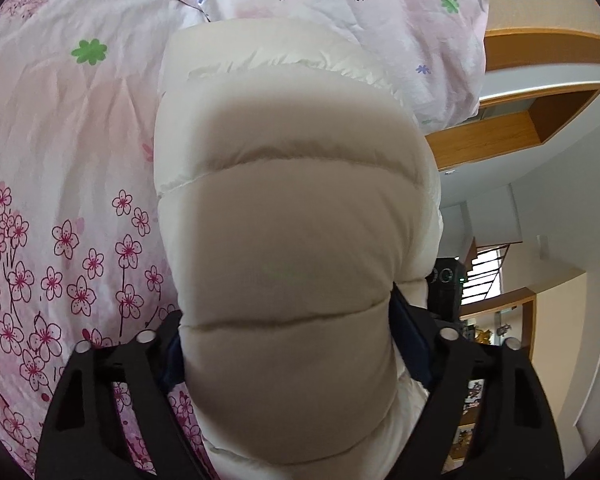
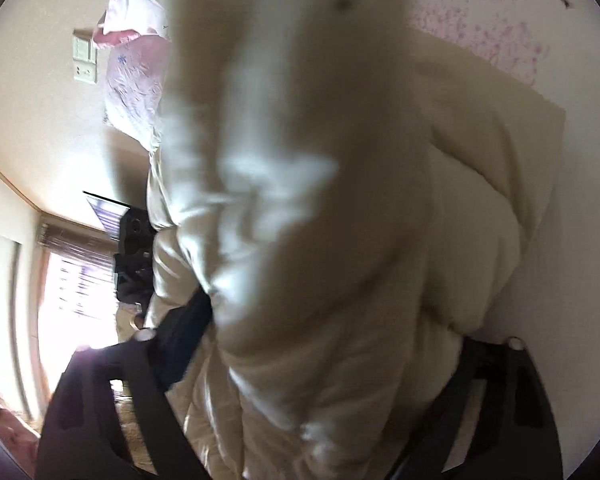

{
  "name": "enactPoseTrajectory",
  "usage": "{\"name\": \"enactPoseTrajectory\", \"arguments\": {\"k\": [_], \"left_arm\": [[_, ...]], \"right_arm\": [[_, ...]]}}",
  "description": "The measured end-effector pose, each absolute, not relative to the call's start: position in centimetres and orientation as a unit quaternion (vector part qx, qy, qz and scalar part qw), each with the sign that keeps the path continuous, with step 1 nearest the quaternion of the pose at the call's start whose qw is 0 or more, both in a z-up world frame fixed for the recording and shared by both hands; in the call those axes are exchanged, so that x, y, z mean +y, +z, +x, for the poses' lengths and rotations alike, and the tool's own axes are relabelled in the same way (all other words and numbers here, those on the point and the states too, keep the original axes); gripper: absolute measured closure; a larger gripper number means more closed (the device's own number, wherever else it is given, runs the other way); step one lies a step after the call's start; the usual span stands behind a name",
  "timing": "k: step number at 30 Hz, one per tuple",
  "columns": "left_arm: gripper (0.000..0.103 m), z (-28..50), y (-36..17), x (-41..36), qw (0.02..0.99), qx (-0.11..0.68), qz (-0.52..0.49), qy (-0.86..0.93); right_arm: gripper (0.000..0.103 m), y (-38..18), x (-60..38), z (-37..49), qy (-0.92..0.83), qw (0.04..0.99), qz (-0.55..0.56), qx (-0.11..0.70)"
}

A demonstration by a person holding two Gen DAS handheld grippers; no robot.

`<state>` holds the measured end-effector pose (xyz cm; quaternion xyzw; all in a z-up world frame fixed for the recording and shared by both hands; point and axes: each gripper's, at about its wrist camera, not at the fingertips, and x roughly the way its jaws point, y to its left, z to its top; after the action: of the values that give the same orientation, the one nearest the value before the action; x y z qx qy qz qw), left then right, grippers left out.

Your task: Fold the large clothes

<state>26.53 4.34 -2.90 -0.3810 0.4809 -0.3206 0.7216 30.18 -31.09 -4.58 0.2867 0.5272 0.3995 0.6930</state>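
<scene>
A cream quilted puffer jacket (image 1: 292, 248) fills the middle of the left wrist view, lifted above a floral bedspread (image 1: 60, 152). My left gripper (image 1: 288, 344) is shut on the jacket; its padded fabric bulges between the two black jaws and hides the fingertips. In the right wrist view the same jacket (image 2: 320, 200) hangs close to the lens, blurred. My right gripper (image 2: 312, 352) is shut on the jacket, whose bulk covers the right finger.
A pink flowered quilt (image 1: 340, 20) is heaped at the far end of the bed. Wooden shelving (image 1: 540, 120) and a wall lie to the right. A bright window (image 2: 72, 280) and dark equipment (image 2: 134, 256) show at the left of the right wrist view.
</scene>
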Motion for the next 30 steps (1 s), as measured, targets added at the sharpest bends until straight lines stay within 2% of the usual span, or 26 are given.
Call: {"name": "enactPoseTrajectory", "arguments": {"k": [1, 2, 4, 7, 9, 12, 23, 30], "left_arm": [[0.027, 26.3, -2.9, 4.6, 0.721, 0.480, -0.383, -0.322], [0.031, 26.2, -2.9, 4.8, 0.720, 0.478, -0.384, -0.324], [0.037, 25.9, -2.7, 5.0, 0.722, 0.473, -0.384, -0.328], [0.047, 25.2, -2.1, 5.1, 0.726, 0.462, -0.381, -0.338], [0.052, 24.8, -1.9, 5.3, 0.726, 0.454, -0.382, -0.348], [0.055, 24.0, -1.1, 5.4, 0.728, 0.438, -0.382, -0.364], [0.055, 21.6, 3.3, 10.5, 0.768, 0.368, -0.388, -0.354], [0.055, 20.9, 3.6, 16.9, 0.800, 0.358, -0.387, -0.286]], "right_arm": [[0.042, -4.9, -31.1, 30.2, 0.406, 0.683, 0.300, 0.528], [0.046, -5.3, -31.2, 30.2, 0.416, 0.670, 0.319, 0.526], [0.062, -5.5, -31.2, 30.0, 0.425, 0.664, 0.331, 0.518], [0.074, -4.9, -31.0, 29.3, 0.435, 0.669, 0.335, 0.500], [0.077, -4.4, -30.9, 28.8, 0.437, 0.674, 0.337, 0.491], [0.080, -3.4, -30.6, 28.4, 0.440, 0.678, 0.341, 0.480], [0.081, 2.3, -24.0, 30.2, 0.478, 0.701, 0.282, 0.448], [0.081, 1.3, -17.4, 33.6, 0.496, 0.678, 0.272, 0.469]]}}
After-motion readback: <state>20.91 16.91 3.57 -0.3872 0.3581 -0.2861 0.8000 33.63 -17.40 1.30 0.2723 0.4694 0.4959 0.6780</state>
